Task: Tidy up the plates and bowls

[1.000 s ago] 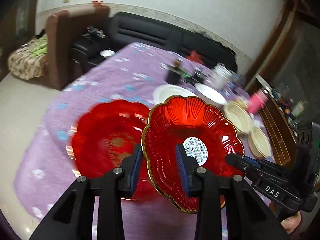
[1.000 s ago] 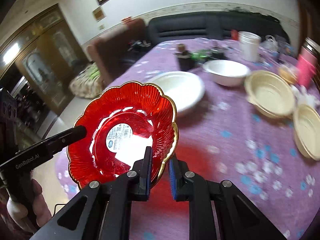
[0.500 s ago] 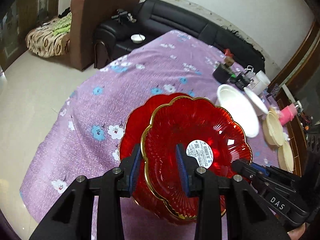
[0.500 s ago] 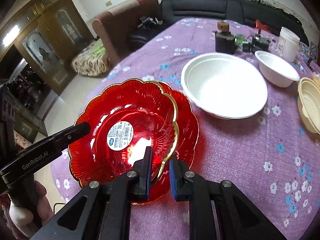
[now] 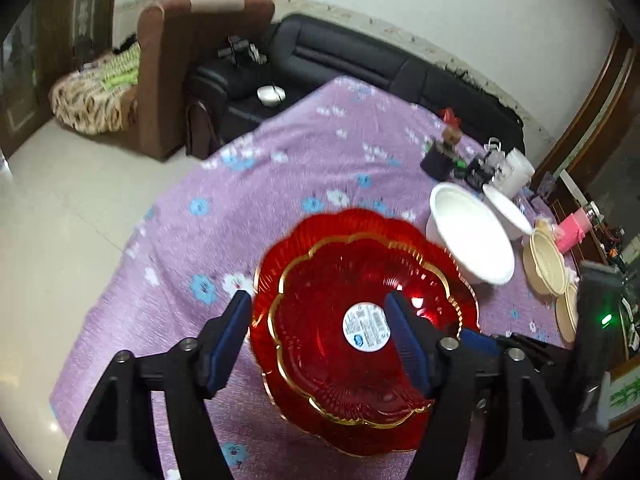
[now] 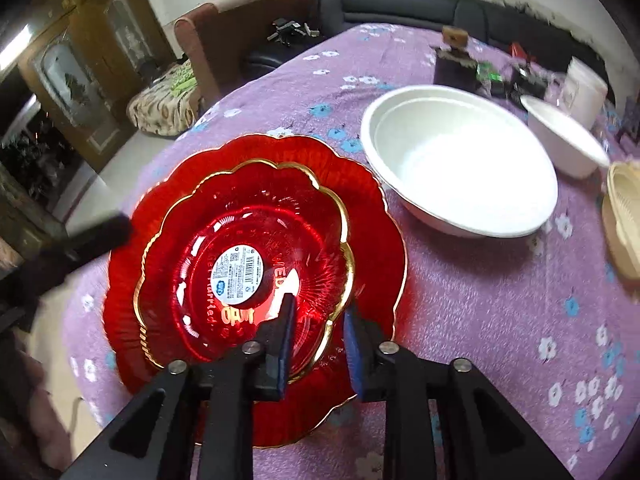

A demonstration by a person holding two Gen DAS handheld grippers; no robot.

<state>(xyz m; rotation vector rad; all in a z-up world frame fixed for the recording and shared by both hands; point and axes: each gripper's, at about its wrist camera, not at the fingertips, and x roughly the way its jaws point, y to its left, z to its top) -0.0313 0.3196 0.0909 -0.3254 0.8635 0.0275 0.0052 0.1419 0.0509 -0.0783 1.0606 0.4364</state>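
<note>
A living room with a black sofa and a brown armchair lies behind a tabletop [image 5: 280, 184] covered in a purple flowered cloth. On it, the smaller scalloped red glass plate with a gold rim and a round label [image 6: 244, 264] sits nested in the larger scalloped red glass plate [image 6: 372, 216], just beside a wide white bowl [image 6: 460, 160], with a smaller white bowl [image 6: 564, 140] and cream-coloured bowls [image 5: 546, 264] farther along.

The left claw [image 5: 320, 340] has just been opening; its blue pads stand wide, clear of the upper plate's rim, holding nothing. The right claw [image 6: 318, 340] has also just been opening, only a little: its pads straddle the near rim of the small plate but seem no longer to press on it.

The step in hand looks like the release after stacking. To do it well, open the right claw further before moving, then draw both claws away along the line of their fingers, so no pad catches the gold rim and drags the top plate off centre.
</note>
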